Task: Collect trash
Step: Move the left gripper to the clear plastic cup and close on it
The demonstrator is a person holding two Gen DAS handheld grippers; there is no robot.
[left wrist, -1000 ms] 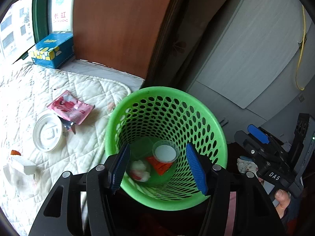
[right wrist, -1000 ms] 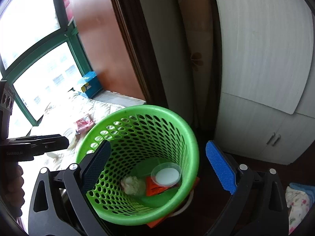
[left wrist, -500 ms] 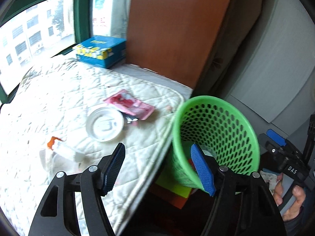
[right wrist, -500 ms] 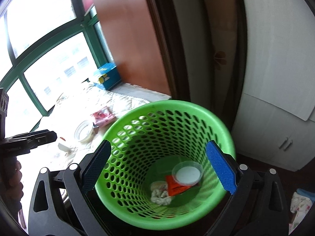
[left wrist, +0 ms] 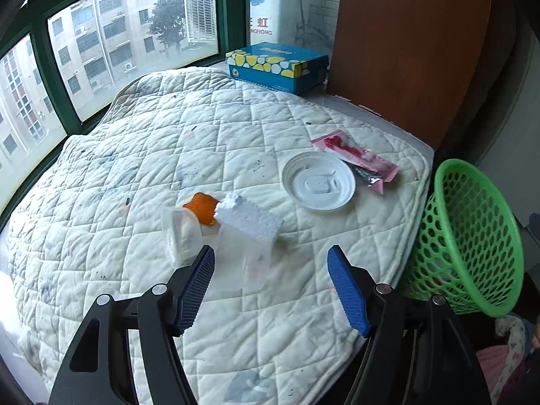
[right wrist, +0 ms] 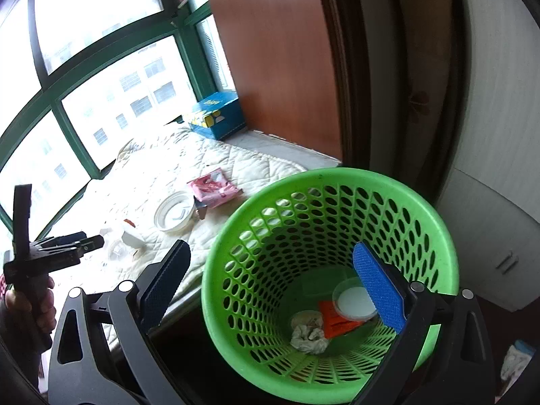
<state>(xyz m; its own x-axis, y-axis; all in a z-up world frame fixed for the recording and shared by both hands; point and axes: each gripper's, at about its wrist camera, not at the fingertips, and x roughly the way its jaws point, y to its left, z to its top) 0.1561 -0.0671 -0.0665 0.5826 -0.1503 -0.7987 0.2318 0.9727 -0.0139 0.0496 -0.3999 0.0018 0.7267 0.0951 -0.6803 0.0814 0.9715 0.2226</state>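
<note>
Trash lies on a white quilted mat (left wrist: 141, 155): a clear plastic cup (left wrist: 180, 236), an orange scrap (left wrist: 202, 211), a white foam block (left wrist: 251, 221), a round white lid (left wrist: 319, 180) and a pink wrapper (left wrist: 357, 157). My left gripper (left wrist: 270, 287) hovers open just in front of the cup and foam block, with nothing between its fingers. The green basket (right wrist: 337, 177) holds a crumpled tissue (right wrist: 308, 334), an orange wrapper (right wrist: 335, 320) and a lidded clear cup (right wrist: 354, 300). My right gripper (right wrist: 271, 285) hangs open over the basket's near rim, gripping nothing.
A blue tissue box (left wrist: 276, 65) stands at the back of the ledge by the green-framed window (left wrist: 135, 33). The basket (left wrist: 449, 236) stands past the mat's right edge. A brown panel (right wrist: 280, 67) and white cupboard doors (right wrist: 499, 135) rise behind it. A hand (right wrist: 30, 307) holds the left gripper (right wrist: 67, 248).
My left gripper swung left from above the basket to over the mat, and its jaws widened a little. The right gripper shifted so its left finger is now outside the rim.
</note>
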